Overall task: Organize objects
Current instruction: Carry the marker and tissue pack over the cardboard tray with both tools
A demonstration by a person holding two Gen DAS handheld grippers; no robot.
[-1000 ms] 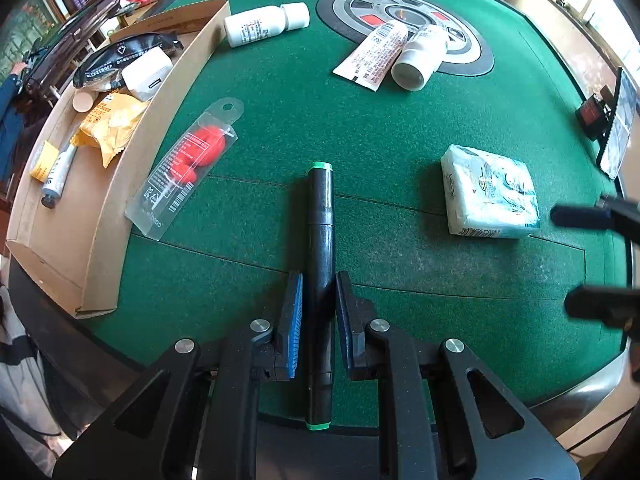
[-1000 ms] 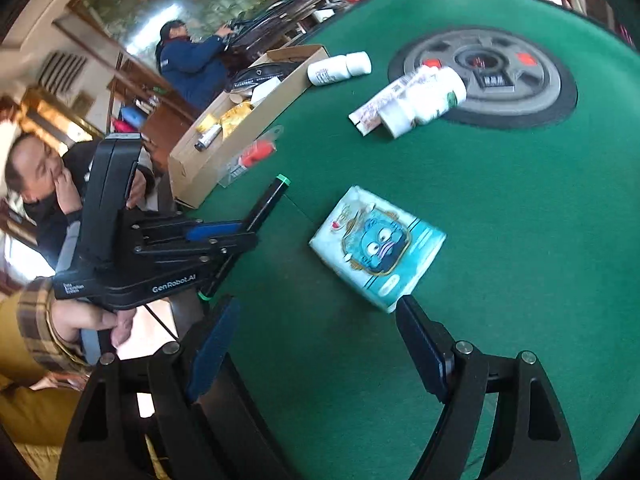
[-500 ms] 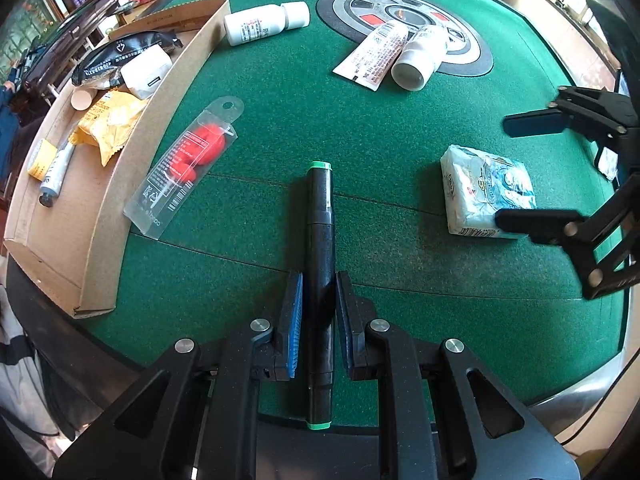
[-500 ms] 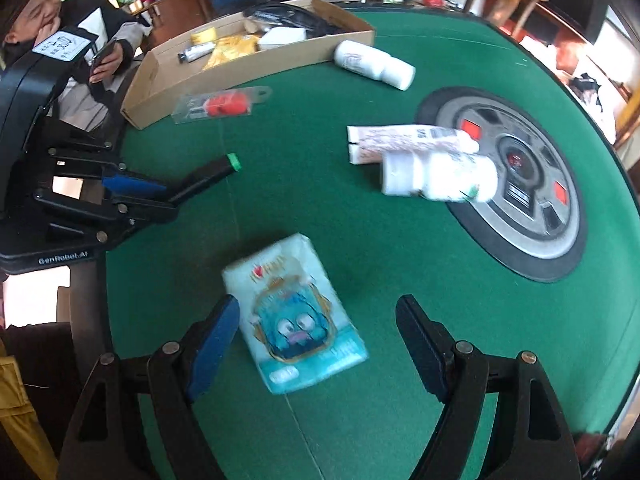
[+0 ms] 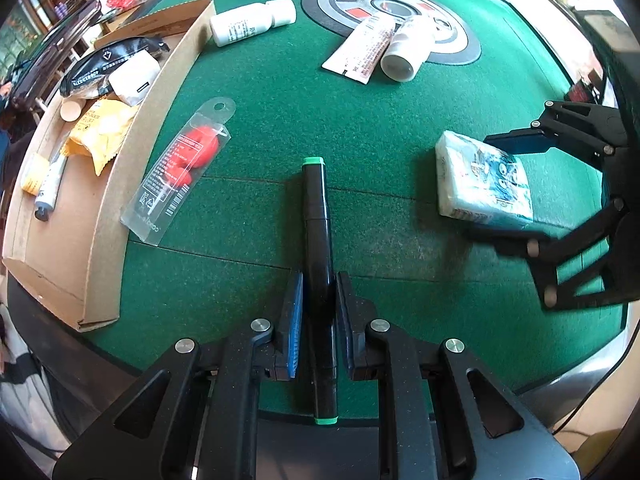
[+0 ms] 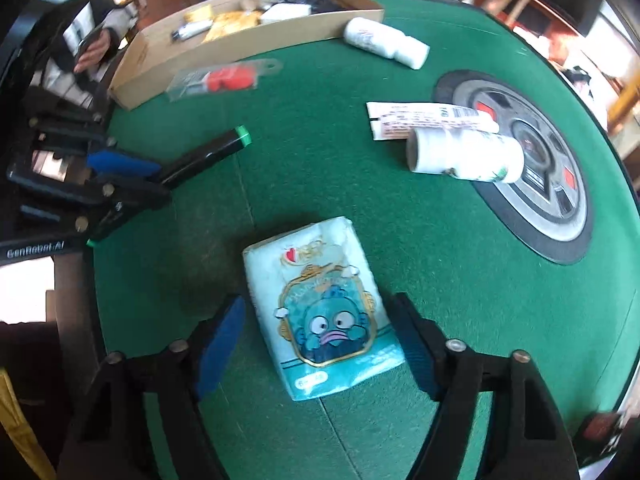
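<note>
My left gripper (image 5: 318,280) is shut on a black marker with green ends (image 5: 316,208), held just above the green felt table (image 5: 360,120) near its front edge. A light-blue tissue pack with a cartoon face (image 6: 320,304) lies flat on the felt to the right of it. Pointing steeply down, my right gripper (image 6: 316,304) straddles the pack, and its jaws are closing. The left pad still stands a little off the pack's side; the right pad is next to it. In the left wrist view the same tissue pack (image 5: 480,176) lies between the right gripper's fingers (image 5: 520,142).
A cardboard box (image 5: 100,240) with several small items stands along the table's left edge. Beside it lies a clear packet with a red item (image 5: 180,168). Farther back are a white bottle (image 5: 248,24), a tube (image 5: 360,52), another white bottle (image 5: 404,52) and a grey round inlay (image 5: 452,40).
The right gripper swung in over the tissue pack, rolled and sank until its fingers straddle it, and its jaws have narrowed. The left gripper and its marker stayed put.
</note>
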